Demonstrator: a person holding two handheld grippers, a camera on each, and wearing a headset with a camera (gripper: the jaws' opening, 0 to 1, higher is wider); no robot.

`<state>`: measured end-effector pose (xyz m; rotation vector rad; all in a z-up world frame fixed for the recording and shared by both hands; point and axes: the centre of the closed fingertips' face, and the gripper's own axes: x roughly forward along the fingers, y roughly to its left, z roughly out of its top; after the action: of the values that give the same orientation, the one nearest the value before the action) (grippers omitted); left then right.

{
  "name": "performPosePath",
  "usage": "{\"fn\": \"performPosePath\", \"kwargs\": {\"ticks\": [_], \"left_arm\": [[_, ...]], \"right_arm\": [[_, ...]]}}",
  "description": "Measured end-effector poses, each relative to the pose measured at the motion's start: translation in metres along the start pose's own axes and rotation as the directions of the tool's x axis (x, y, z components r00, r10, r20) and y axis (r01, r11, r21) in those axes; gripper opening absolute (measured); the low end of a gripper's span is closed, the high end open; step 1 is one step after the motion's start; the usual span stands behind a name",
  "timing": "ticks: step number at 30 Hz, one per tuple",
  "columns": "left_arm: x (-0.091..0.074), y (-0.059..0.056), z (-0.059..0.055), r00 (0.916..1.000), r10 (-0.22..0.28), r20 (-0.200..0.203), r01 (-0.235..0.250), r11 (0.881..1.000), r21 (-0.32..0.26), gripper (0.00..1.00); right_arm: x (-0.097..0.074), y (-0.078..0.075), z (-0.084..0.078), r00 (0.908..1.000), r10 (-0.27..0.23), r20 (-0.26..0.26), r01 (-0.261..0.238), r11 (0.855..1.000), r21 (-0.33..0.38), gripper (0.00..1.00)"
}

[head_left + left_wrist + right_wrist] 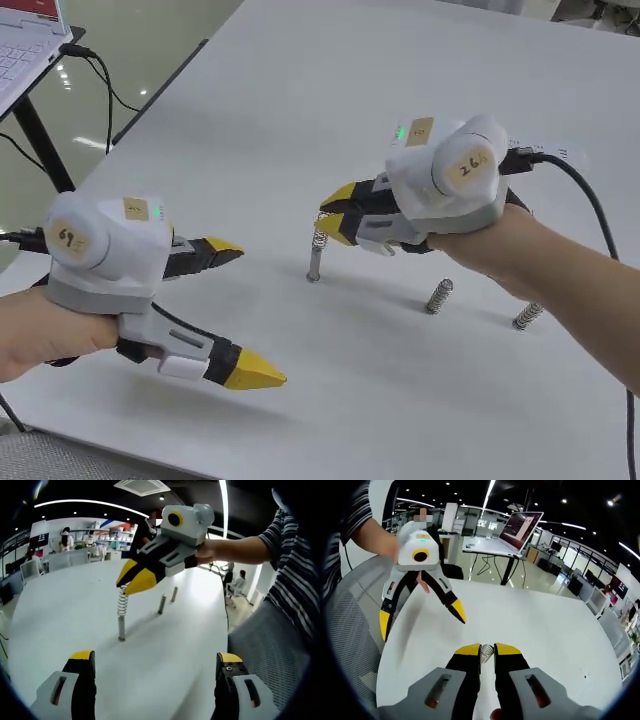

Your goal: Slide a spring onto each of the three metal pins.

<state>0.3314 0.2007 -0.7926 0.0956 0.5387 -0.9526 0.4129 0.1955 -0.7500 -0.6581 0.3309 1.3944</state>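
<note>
A coiled wire spring (487,651) is pinched between the right gripper's (335,215) narrowed yellow tips. The smooth upright pin (121,627) beneath is shown by the left gripper view. The left gripper (255,312) is held wide.

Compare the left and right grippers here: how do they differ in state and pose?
The left gripper is spread wide open and holds nothing; the right gripper is pinched on a spring. The left gripper hovers over bare table, while the right gripper sits at the top of a pin. Both have yellow-tipped black jaws.
</note>
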Motion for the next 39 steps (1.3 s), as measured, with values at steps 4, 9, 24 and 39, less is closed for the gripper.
{"fn": "performPosePath", "kwargs": {"ticks": [4, 9, 24, 39], "left_arm": [[-0.001, 0.000, -0.001, 1.0000, 0.000, -0.003, 0.000, 1.000, 0.000, 0.98], [-0.003, 0.002, -0.001, 1.0000, 0.005, -0.002, -0.005, 1.000, -0.001, 0.98], [-0.003, 0.002, -0.004, 1.0000, 0.004, -0.008, -0.005, 1.000, -0.007, 0.98], [0.000, -0.002, -0.004, 1.0000, -0.006, -0.008, 0.006, 1.000, -0.009, 0.98]], "right_arm": [[0.002, 0.001, -0.004, 1.0000, 0.001, -0.006, -0.001, 1.000, 0.012, 0.07], [0.003, 0.001, -0.003, 1.0000, 0.003, -0.001, -0.003, 1.000, 0.021, 0.07], [0.014, 0.000, -0.017, 0.9990, 0.015, -0.041, -0.014, 0.999, 0.035, 0.07], [0.032, 0.010, -0.046, 0.9911, 0.035, -0.129, -0.025, 0.997, 0.077, 0.07]]}}
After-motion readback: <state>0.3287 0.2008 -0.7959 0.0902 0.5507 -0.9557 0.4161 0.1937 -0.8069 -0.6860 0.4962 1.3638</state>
